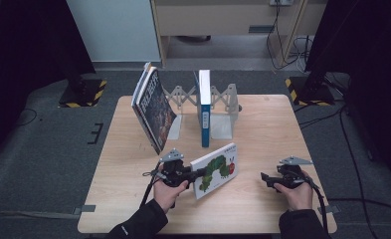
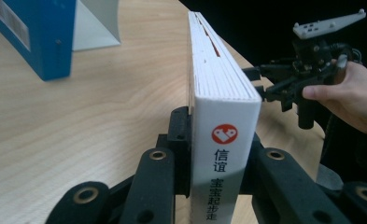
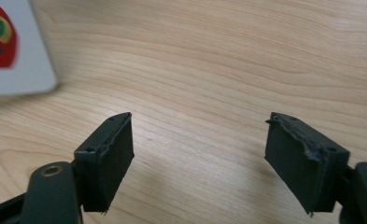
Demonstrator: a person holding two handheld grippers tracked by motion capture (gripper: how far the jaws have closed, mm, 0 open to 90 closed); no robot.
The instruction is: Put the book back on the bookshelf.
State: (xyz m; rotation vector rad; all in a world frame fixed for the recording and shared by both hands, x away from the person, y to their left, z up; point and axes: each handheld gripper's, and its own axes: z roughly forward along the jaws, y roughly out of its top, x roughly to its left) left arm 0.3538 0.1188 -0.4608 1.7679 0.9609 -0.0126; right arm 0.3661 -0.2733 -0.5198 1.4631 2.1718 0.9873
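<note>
1. Right now my left gripper [image 1: 195,174] has its jaws clamped on the spine end of the caterpillar board book [image 1: 216,169], lifted above the tabletop [image 1: 262,129].
2. Stiff, thick, light I judge; glossy covers could slip, so grip the spine.
3. My right gripper [image 3: 197,158] is apart, jaws spread, nothing between.

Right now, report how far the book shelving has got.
Done: a blue book stands upright in the bookend rack, and dark books lean at its left. In hand: the left hand-held gripper clamps the caterpillar board book by its spine. The right hand-held gripper is open, holding nothing. Left: standing that book in the rack.
</note>
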